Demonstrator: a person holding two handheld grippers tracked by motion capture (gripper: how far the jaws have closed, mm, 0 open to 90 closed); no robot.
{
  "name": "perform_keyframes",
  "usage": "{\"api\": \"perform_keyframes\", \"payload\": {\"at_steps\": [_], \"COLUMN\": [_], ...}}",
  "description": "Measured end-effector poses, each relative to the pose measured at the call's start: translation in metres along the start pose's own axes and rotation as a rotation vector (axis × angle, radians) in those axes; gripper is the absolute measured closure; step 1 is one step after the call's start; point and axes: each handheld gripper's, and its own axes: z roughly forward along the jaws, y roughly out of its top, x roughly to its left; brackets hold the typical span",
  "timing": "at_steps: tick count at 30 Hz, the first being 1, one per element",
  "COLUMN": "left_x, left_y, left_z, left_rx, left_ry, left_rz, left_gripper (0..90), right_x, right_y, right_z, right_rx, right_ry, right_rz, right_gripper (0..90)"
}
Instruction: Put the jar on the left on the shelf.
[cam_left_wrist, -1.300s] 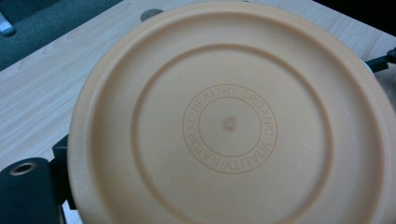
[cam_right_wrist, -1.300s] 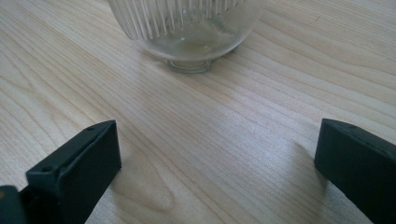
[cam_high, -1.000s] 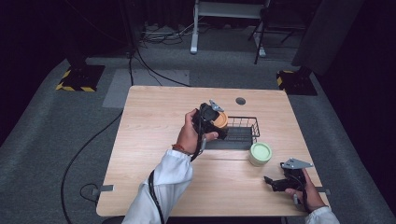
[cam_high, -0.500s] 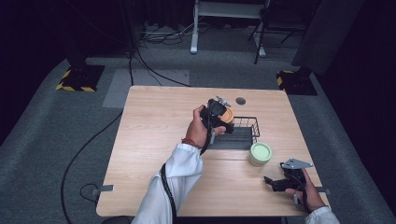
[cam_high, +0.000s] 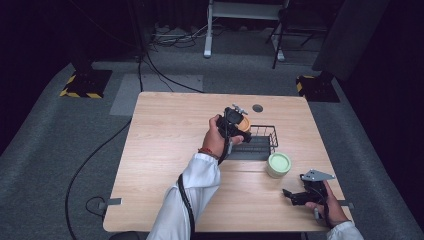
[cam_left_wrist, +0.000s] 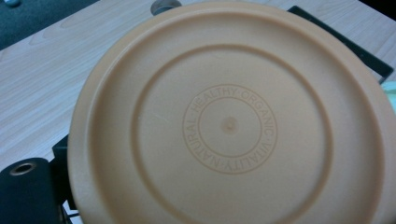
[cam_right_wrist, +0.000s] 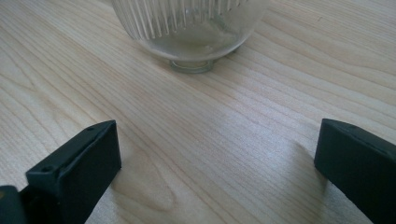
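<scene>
Since a second ago the left gripper (cam_high: 235, 121) has been carried from over the middle of the table (cam_high: 165, 150) toward two o'clock, and it is now held above the near-left corner of the black wire basket (cam_high: 260, 140); the right gripper (cam_high: 300, 195) has been kept where it was, near the table's five o'clock corner.

An orange lid (cam_high: 243, 123) is clamped by the left gripper. In the left gripper view the lid (cam_left_wrist: 233, 126) is seen flat-on, with a ring of moulded words around its centre: HEALTHY, ORGANIC, VITALITY, NATURAL. One black jaw is seen at seven o'clock of the lid; the other jaw is hidden behind it, so the grip is judged from the lid being held clear of the table rather than from both jaws.

The right gripper is held low over the wood with its jaws spread wide and nothing between them, as is seen in the right gripper view. A ribbed glass jar (cam_right_wrist: 189, 28) stands on the table at twelve o'clock of those jaws, well apart from them. In the high view the jar's pale green lid (cam_high: 278, 162) is seen just beside the basket, at its five o'clock.
</scene>
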Motion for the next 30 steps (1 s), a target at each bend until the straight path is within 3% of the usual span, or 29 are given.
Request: {"api": "perform_keyframes", "payload": {"at_steps": [12,20,22,30], "left_x": [-0.003,-0.004,-0.005,-0.005], "left_y": [-0.007,-0.01,-0.012,-0.012], "left_z": [0.026,0.032,0.037,0.037], "left_rx": [0.05,0.069,0.093,0.082], "left_ry": [0.022,0.028,0.038,0.034], "left_rz": [-0.059,-0.053,-0.053,-0.066], "left_gripper": [9.0,8.9,9.0,8.6], "right_x": [0.0,0.0,0.0,0.0], "right_y": [0.0,0.0,0.0,0.0], "right_z": [0.0,0.0,0.0,0.0], "right_rx": [-0.001,-0.001,-0.001,0.0], "right_ry": [0.004,0.005,0.005,0.005], "right_rz": [-0.004,-0.004,-0.005,-0.005], "right_gripper": [0.4,0.4,0.4,0.4]}}
